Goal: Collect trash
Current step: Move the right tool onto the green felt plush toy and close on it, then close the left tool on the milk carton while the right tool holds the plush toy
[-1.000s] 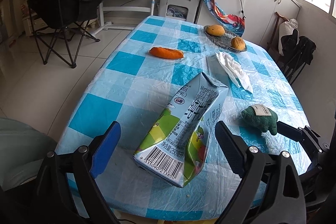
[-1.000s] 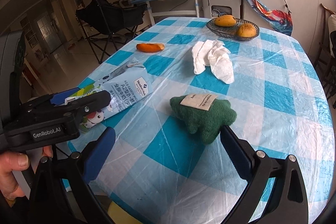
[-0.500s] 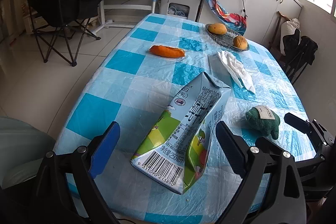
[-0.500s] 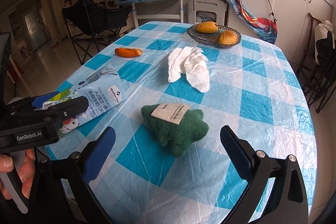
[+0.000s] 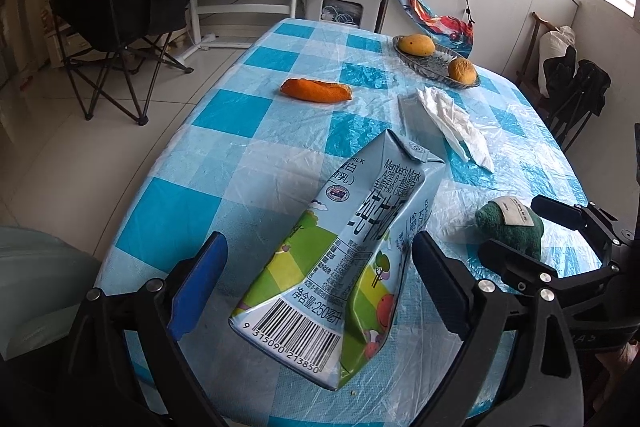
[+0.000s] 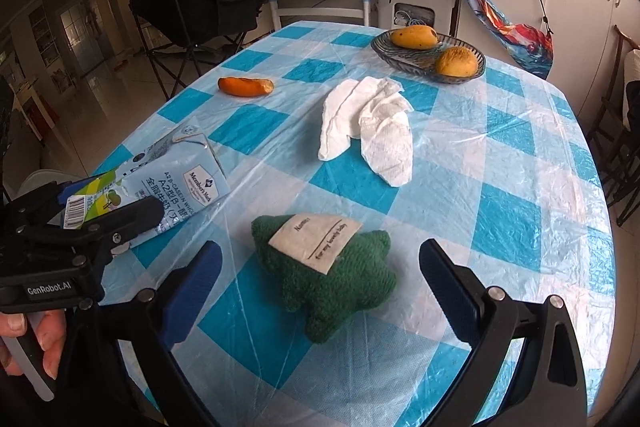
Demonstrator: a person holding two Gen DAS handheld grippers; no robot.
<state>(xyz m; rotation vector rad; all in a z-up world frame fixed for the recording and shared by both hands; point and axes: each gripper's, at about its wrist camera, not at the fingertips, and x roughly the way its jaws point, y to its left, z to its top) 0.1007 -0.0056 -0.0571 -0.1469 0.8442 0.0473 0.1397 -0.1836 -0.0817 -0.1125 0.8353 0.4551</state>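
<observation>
Left wrist view: the left gripper (image 5: pixel 316 283) is spread wide, holding nothing, its 2 fingers flanking the crushed milk carton (image 5: pixel 344 259) that lies on its side at lower centre on the checked tablecloth (image 5: pixel 256 115); the straddle suggests a grasp being lined up on this piece of trash. Right wrist view: the right gripper (image 6: pixel 320 291) is equally wide and empty, framing the green knitted toy (image 6: pixel 328 267) at lower centre, probably not trash. Other likely trash lies farther up the frame: crumpled paper napkins (image 6: pixel 372 131) at centre and an orange peel (image 6: pixel 246 86) at upper left. A glass dish (image 6: pixel 384 53) holding 2 fruits sits at upper right. The grippers work close beside each other; the left one intrudes at the lower left of the right view, so crowding is the main obstruction. No bin is visible.
</observation>
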